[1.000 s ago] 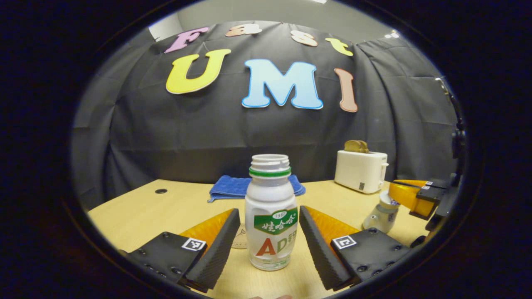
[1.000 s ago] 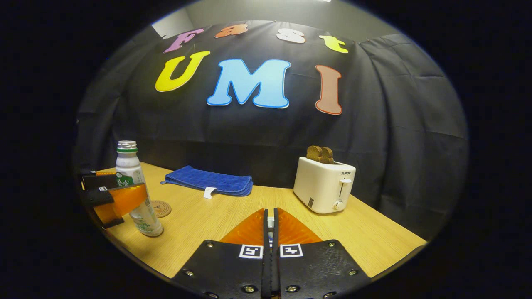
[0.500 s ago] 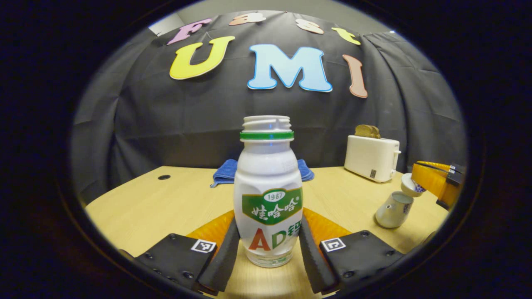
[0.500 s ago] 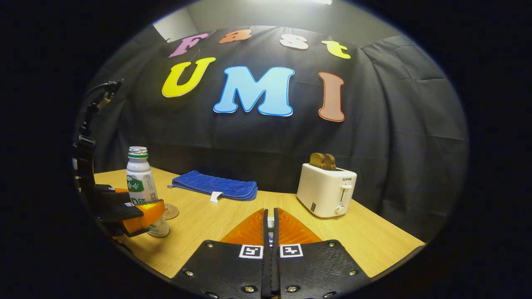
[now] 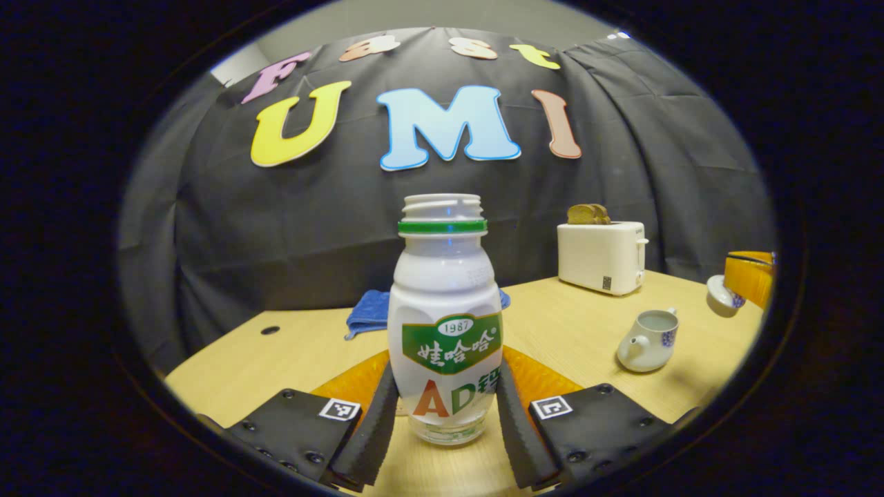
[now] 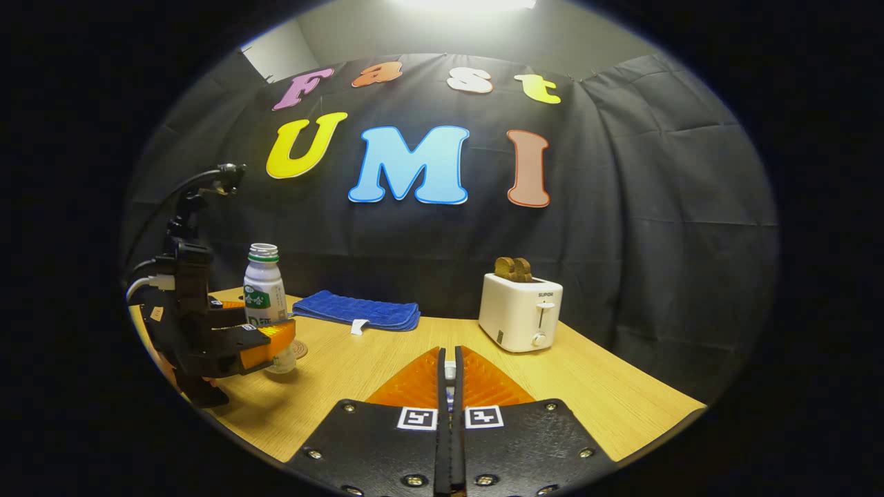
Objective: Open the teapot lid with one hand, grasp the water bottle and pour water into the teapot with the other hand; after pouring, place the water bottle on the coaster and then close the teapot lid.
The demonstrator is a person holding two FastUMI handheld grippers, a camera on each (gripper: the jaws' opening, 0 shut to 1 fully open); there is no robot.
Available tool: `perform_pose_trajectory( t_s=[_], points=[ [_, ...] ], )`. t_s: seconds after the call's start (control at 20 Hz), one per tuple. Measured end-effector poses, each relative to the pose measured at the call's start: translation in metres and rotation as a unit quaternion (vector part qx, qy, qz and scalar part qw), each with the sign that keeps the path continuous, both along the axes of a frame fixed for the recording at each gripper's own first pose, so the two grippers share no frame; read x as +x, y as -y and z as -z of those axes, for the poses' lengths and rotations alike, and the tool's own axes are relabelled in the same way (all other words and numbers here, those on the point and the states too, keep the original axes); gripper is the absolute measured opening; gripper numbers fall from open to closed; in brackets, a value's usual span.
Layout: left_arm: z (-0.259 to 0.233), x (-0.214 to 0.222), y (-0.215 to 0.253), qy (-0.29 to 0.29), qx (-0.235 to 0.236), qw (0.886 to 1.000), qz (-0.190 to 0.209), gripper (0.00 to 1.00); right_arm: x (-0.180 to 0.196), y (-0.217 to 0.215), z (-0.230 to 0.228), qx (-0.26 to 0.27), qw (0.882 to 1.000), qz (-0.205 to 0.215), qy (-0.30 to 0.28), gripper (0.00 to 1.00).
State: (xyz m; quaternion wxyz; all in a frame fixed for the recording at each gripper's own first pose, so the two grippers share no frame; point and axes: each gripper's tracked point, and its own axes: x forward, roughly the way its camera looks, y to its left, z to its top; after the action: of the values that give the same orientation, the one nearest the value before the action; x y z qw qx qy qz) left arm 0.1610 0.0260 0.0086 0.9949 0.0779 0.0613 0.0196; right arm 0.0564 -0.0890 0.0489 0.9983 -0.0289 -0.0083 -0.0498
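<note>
A white water bottle (image 5: pixel 445 317) with a green label and no cap stands upright between my left gripper's (image 5: pixel 446 373) fingers, which press on both its sides. In the right gripper view the same bottle (image 6: pixel 264 297) sits in the left gripper (image 6: pixel 266 342) at the far left, beside a round coaster (image 6: pixel 298 348). The white teapot (image 5: pixel 646 342) stands open on the table at the right. Its lid (image 5: pixel 722 295) hangs above and to the right of it, pinched by my right gripper (image 5: pixel 749 276). The right gripper (image 6: pixel 449 353) is shut, with a small white piece showing between its tips.
A white toaster (image 6: pixel 521 310) holding bread stands at the back right of the wooden table (image 6: pixel 608 400). A folded blue cloth (image 6: pixel 356 310) lies at the back behind the bottle. A small round hole (image 5: pixel 270 330) marks the table's left side.
My left gripper's fingers closed on the bottle's sides. The right gripper carried the lid up off the teapot and away to the right, leaving the pot open.
</note>
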Motion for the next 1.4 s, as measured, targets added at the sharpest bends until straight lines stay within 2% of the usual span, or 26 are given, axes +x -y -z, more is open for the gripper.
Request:
perform_pose_trajectory(
  t_s=[0.05, 0.1, 0.25, 0.3, 0.35, 0.45, 0.5, 0.6, 0.65, 0.7, 0.75, 0.85, 0.95, 1.0, 1.05, 1.25, 1.3, 1.35, 1.4],
  points=[
    [-0.002, 0.003, 0.004, 0.002, 0.018, 1.000, 0.004, 0.75, -0.006, 0.002, 0.000, 0.006, 1.000, 0.002, 0.001, 0.00],
    [-0.001, 0.007, 0.007, 0.001, 0.036, 0.999, 0.007, 0.79, -0.011, 0.005, 0.003, 0.010, 1.000, 0.005, 0.000, 0.00],
    [-0.002, 0.016, 0.020, 0.002, 0.073, 0.997, 0.020, 0.75, -0.028, 0.013, 0.005, 0.018, 1.000, 0.017, 0.002, 0.01],
    [-0.001, 0.018, 0.026, 0.001, 0.090, 0.996, 0.027, 0.80, -0.033, 0.014, 0.006, 0.023, 1.000, 0.018, 0.003, 0.01],
    [-0.002, 0.022, 0.031, -0.001, 0.114, 0.993, 0.033, 0.71, -0.038, 0.016, 0.006, 0.028, 0.999, 0.020, 0.005, 0.00],
    [0.002, 0.028, 0.036, -0.004, 0.165, 0.986, 0.034, 0.75, -0.048, 0.021, 0.004, 0.035, 0.999, 0.027, 0.014, 0.00],
    [0.004, 0.031, 0.041, -0.003, 0.178, 0.983, 0.037, 0.71, -0.052, 0.023, 0.005, 0.038, 0.999, 0.031, 0.015, 0.01],
    [0.010, 0.034, 0.052, -0.009, 0.201, 0.979, 0.045, 0.80, -0.057, 0.026, 0.010, 0.043, 0.998, 0.033, 0.013, 0.00],
    [0.012, 0.035, 0.058, -0.010, 0.217, 0.975, 0.049, 0.80, -0.061, 0.028, 0.011, 0.044, 0.998, 0.036, 0.012, 0.00],
    [0.013, 0.036, 0.062, -0.009, 0.232, 0.971, 0.053, 0.75, -0.064, 0.031, 0.011, 0.045, 0.998, 0.039, 0.013, 0.00],
    [0.013, 0.039, 0.068, -0.010, 0.250, 0.966, 0.058, 0.80, -0.068, 0.033, 0.011, 0.046, 0.998, 0.041, 0.014, 0.00],
    [0.015, 0.044, 0.071, -0.008, 0.282, 0.958, 0.056, 0.80, -0.072, 0.038, 0.010, 0.045, 0.998, 0.046, 0.017, 0.00],
    [0.018, 0.048, 0.075, -0.009, 0.319, 0.946, 0.057, 0.75, -0.075, 0.041, 0.010, 0.049, 0.998, 0.047, 0.018, 0.00],
    [0.017, 0.050, 0.077, -0.007, 0.337, 0.940, 0.058, 0.75, -0.076, 0.042, 0.010, 0.050, 0.997, 0.048, 0.018, 0.00],
    [0.017, 0.052, 0.079, -0.005, 0.353, 0.934, 0.059, 0.80, -0.078, 0.043, 0.011, 0.050, 0.997, 0.049, 0.018, 0.00],
    [0.015, 0.054, 0.085, 0.002, 0.395, 0.916, 0.068, 0.80, -0.081, 0.050, 0.010, 0.045, 0.997, 0.055, 0.022, 0.00],
    [0.015, 0.056, 0.087, 0.004, 0.409, 0.910, 0.071, 0.80, -0.083, 0.051, 0.007, 0.045, 0.997, 0.056, 0.026, 0.01],
    [0.016, 0.058, 0.089, 0.004, 0.426, 0.902, 0.073, 0.75, -0.085, 0.052, 0.005, 0.045, 0.997, 0.057, 0.030, 0.01],
    [0.017, 0.061, 0.092, 0.005, 0.442, 0.894, 0.074, 0.80, -0.086, 0.052, 0.003, 0.044, 0.997, 0.058, 0.034, 0.00]
  ],
)
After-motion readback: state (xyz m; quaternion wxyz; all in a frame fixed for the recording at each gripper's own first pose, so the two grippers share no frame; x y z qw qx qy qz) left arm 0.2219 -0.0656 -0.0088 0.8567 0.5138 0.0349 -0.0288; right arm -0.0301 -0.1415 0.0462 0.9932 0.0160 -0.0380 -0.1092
